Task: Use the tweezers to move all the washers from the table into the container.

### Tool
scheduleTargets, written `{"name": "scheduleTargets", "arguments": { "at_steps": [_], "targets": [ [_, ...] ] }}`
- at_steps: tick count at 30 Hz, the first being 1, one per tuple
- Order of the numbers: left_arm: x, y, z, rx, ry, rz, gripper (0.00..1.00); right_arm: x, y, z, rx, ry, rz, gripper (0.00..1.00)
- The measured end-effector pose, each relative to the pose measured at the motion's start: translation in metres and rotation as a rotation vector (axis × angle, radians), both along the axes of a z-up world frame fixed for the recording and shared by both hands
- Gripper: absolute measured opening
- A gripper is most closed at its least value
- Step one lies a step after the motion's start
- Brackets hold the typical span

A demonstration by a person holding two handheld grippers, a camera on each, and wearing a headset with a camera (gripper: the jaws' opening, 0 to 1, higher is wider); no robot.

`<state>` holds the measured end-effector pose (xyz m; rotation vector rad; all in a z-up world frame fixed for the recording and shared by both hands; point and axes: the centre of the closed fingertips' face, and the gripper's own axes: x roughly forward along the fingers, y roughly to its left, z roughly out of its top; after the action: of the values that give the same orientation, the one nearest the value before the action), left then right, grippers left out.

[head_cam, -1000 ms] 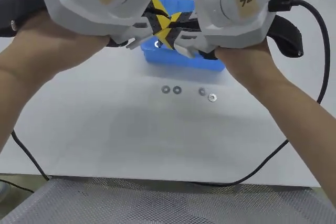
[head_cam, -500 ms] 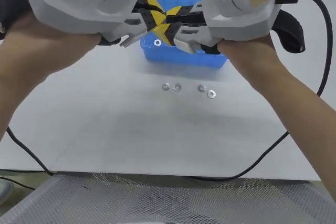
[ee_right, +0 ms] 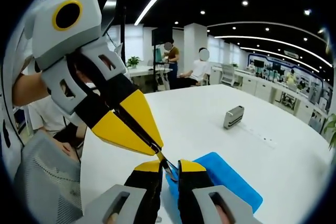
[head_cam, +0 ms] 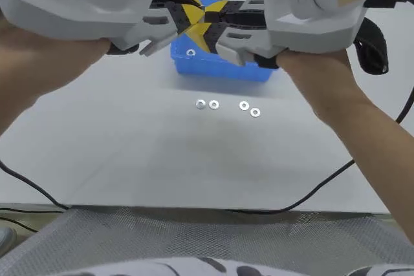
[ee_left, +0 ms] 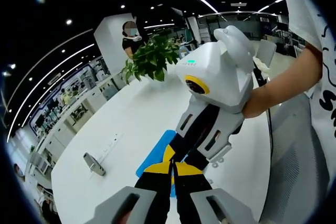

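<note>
4 silver washers [head_cam: 214,105] lie in a row near the blue container [head_cam: 220,70], which holds 1 washer [head_cam: 190,52]

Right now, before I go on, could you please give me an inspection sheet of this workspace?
Surface: white table.
Job's things: four washers on the table; one washer in the blue container; tweezers between the jaws.
Clutter: small grey box, far off.
Grippers: left gripper shut on tweezers; right gripper tip to tip with it above the container, grip unclear.
Cables: black cable across the table's near edge.
Surroundings: open office, plant, people.
</note>
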<state>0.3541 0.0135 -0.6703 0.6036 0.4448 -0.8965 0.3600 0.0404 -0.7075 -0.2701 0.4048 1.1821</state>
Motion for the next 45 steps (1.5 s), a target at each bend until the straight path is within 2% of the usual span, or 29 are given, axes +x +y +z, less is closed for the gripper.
{"name": "scheduleTargets", "arguments": {
  "at_steps": [4,8,9,11,14,17,19,21,23,26,32,38,41,45],
  "targets": [
    [0.000,-0.003,-0.004,0.002,0.007,-0.007,0.00,-0.010,0.001,0.002,0.003,-0.001,0.006,0.07],
    [0.000,-0.004,-0.006,0.000,0.016,-0.012,0.00,-0.017,0.001,0.001,0.021,0.027,0.004,0.08],
    [-0.022,-0.002,0.005,0.000,0.017,-0.014,0.00,-0.018,0.000,0.001,0.023,0.031,0.004,0.08],
    [-0.028,-0.002,0.006,-0.001,0.024,-0.019,0.00,-0.022,-0.001,-0.001,0.029,0.047,-0.001,0.08],
    [-0.026,-0.003,-0.001,-0.002,0.035,-0.027,0.00,-0.028,-0.002,-0.006,0.032,0.063,-0.007,0.09],
    [-0.030,-0.003,-0.006,0.004,0.063,-0.033,0.00,-0.034,-0.003,-0.015,0.015,0.078,-0.001,0.09],
    [-0.032,-0.004,-0.009,0.000,0.086,-0.026,0.00,-0.039,-0.005,-0.023,-0.015,0.082,0.004,0.08],
    [-0.034,-0.004,-0.012,-0.004,0.101,-0.017,0.00,-0.041,-0.006,-0.027,-0.015,0.098,0.002,0.08],
    [-0.035,-0.005,-0.014,-0.006,0.104,-0.014,0.00,-0.044,-0.007,-0.030,-0.011,0.111,-0.001,0.08],
    [-0.046,-0.006,-0.019,-0.010,0.118,-0.011,0.00,-0.045,-0.007,-0.033,-0.019,0.121,0.002,0.08],
    [-0.049,-0.006,-0.034,0.003,0.151,-0.013,0.00,-0.048,-0.007,-0.047,-0.029,0.159,0.009,0.08],
    [-0.053,-0.006,-0.047,0.017,0.174,-0.010,0.00,-0.052,-0.006,-0.059,-0.058,0.179,0.017,0.08],
    [-0.053,-0.005,-0.048,0.008,0.187,-0.004,0.00,-0.052,-0.007,-0.062,-0.067,0.178,0.018,0.08],
    [-0.052,-0.005,-0.049,-0.004,0.186,-0.001,0.00,-0.050,-0.007,-0.065,-0.067,0.182,0.012,0.08]
  ]
}}
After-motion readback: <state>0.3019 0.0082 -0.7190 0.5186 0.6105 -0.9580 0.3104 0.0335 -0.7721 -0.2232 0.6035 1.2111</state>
